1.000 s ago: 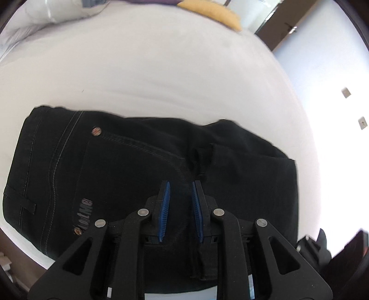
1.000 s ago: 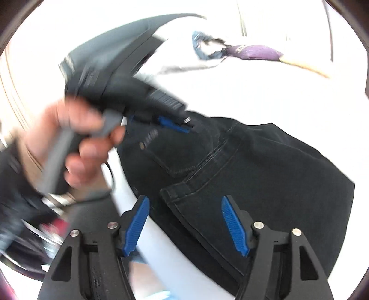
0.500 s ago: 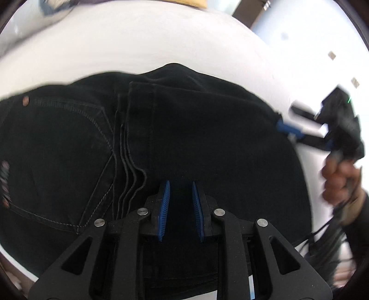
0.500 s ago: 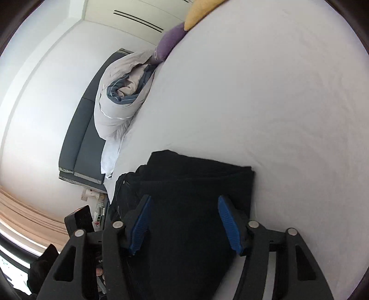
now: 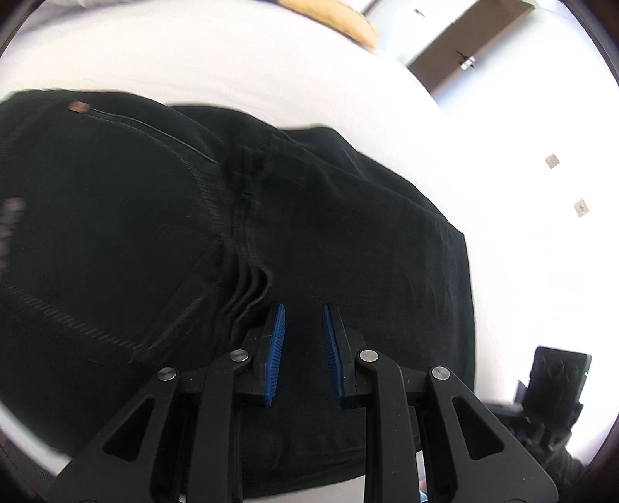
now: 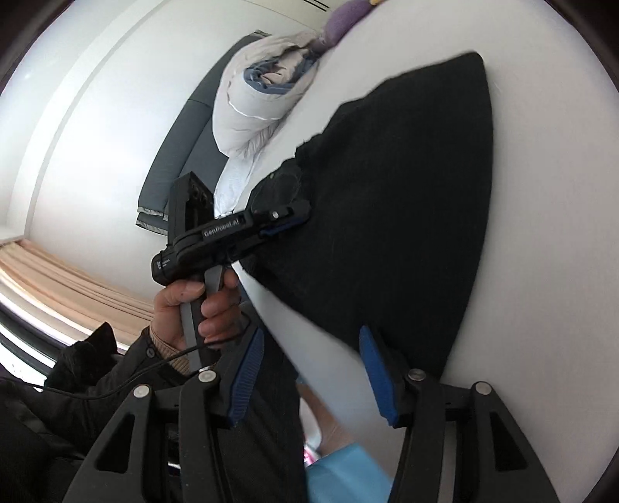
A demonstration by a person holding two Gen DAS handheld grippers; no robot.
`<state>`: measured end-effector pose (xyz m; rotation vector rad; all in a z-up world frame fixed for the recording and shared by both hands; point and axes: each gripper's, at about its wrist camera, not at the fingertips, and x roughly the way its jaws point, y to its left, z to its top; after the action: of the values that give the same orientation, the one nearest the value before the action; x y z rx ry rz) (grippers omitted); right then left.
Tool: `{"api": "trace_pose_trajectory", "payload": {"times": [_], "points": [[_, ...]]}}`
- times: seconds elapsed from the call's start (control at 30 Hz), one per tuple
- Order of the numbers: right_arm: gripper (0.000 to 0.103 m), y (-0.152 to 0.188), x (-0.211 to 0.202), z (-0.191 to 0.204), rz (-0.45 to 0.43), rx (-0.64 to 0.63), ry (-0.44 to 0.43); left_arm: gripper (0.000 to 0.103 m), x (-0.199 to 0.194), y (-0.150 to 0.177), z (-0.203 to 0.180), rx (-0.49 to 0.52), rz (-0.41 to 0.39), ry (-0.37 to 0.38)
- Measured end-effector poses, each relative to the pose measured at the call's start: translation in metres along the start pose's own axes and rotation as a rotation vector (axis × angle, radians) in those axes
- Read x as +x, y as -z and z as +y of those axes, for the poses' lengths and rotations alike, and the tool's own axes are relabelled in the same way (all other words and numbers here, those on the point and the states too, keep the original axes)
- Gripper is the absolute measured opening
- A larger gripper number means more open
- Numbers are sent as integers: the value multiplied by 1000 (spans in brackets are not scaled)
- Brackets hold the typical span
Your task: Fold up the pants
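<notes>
The black jeans (image 5: 317, 216) lie folded into a compact stack on the white bed (image 5: 232, 62). In the left wrist view my left gripper (image 5: 303, 309) hovers over the near side of the stack, its blue pads a narrow gap apart with nothing between them. In the right wrist view the jeans (image 6: 394, 201) fill the upper right. My right gripper (image 6: 311, 340) is open wide and empty at the bed's near edge, by the stack's corner. The left gripper also shows in the right wrist view (image 6: 288, 224), held by a hand, its tips over the jeans' left edge.
A rolled grey and white duvet (image 6: 259, 96) lies at the head of the bed by a dark headboard (image 6: 182, 127). A yellow cushion (image 5: 329, 19) and a purple cushion (image 6: 344, 19) sit at the far side. The person's dark sleeve (image 6: 77, 371) is at lower left.
The right gripper has pulled back to the bed's near edge and turned, and the left hand and gripper have come into its view. The left gripper shifted over the folded jeans.
</notes>
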<state>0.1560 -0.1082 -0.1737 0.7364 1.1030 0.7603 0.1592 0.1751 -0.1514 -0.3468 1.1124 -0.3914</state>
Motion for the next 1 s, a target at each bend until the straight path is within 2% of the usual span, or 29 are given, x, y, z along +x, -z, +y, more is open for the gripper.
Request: {"api": "trace_pose_trajectory", "payload": {"times": [0.03, 0.07, 0.1, 0.13, 0.17, 0.2, 0.23, 0.33, 0.43, 0.47, 0.53, 0.57, 0.6, 0.67, 0.8, 0.9, 1.0], "points": [[56, 3, 3, 6, 23, -2, 11, 22, -11, 3, 1, -5, -25, -13], [57, 5, 5, 11, 26, -23, 30, 34, -26, 6, 4, -16, -61, -30], [57, 8, 1, 20, 11, -49, 35, 69, -38, 9, 9, -33, -88, -36], [57, 10, -4, 28, -6, -65, 10, 85, -57, 11, 19, -77, -136, -39], [58, 8, -10, 35, -25, -79, -10, 95, -75, 16, 31, -126, -206, -33], [58, 2, -9, 39, -44, -91, -13, 97, -96, 22, 46, -183, -296, -23], [60, -6, -12, 44, -72, -100, -20, 99, -115, 25, 62, -236, -345, -20], [62, -29, -17, 44, -131, -95, -54, 102, -153, 31, 117, -403, -405, 0], [63, -50, -8, 31, -163, -60, -54, 102, -180, 42, 170, -550, -478, -4], [68, -54, -4, 23, -166, -31, -56, 102, -186, 47, 186, -590, -499, 11], [80, -56, 11, -2, -145, 65, -1, 102, -185, 51, 211, -668, -491, 12], [72, -55, 24, -17, -104, 125, 72, 102, -183, 52, 224, -702, -471, 20], [69, -52, 28, -23, -106, 129, 112, 102, -178, 49, 233, -727, -449, 54], [71, -47, 24, -15, -126, 90, 106, 102, -165, 52, 247, -775, -416, 84], [72, -42, 14, -12, -126, 138, 31, 102, -157, 54, 262, -808, -392, 147], [72, -38, 8, -17, -148, 183, 6, 102, -142, 54, 266, -816, -388, 168], [72, -36, 5, -18, -148, 196, 5, 101, -130, 63, 275, -851, -402, 234]]}}
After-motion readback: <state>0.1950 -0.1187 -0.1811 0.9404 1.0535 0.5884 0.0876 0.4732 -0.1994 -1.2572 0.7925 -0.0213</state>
